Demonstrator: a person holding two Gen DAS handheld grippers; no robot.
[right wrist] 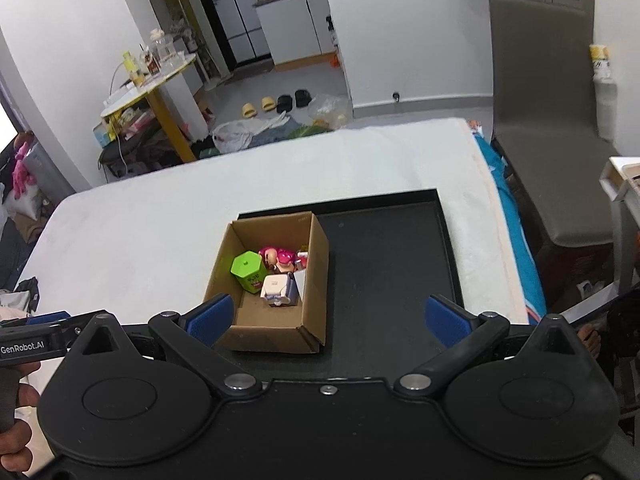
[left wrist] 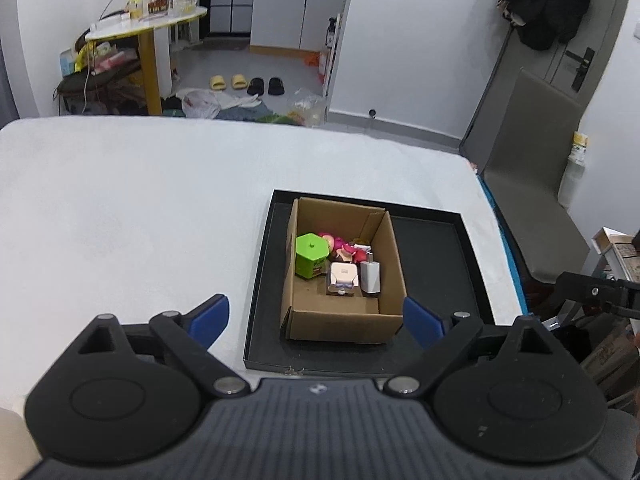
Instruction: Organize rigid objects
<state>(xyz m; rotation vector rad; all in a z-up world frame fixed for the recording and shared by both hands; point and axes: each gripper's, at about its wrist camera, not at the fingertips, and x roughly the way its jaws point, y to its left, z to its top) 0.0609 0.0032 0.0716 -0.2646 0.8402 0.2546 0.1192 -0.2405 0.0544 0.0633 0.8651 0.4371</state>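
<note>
We hold our left gripper [left wrist: 316,318] spread wide with nothing between its blue pads, and our right gripper [right wrist: 328,318] gapes just as wide and bare. Both hang above the cardboard box [left wrist: 390,256], which sits in the left part of a black tray [left wrist: 432,256] on the white table [left wrist: 140,208]. Inside the box lie a green hexagonal container [left wrist: 311,254], pink figurines [left wrist: 344,249] and a white charger [left wrist: 370,276], packed close together.
</note>
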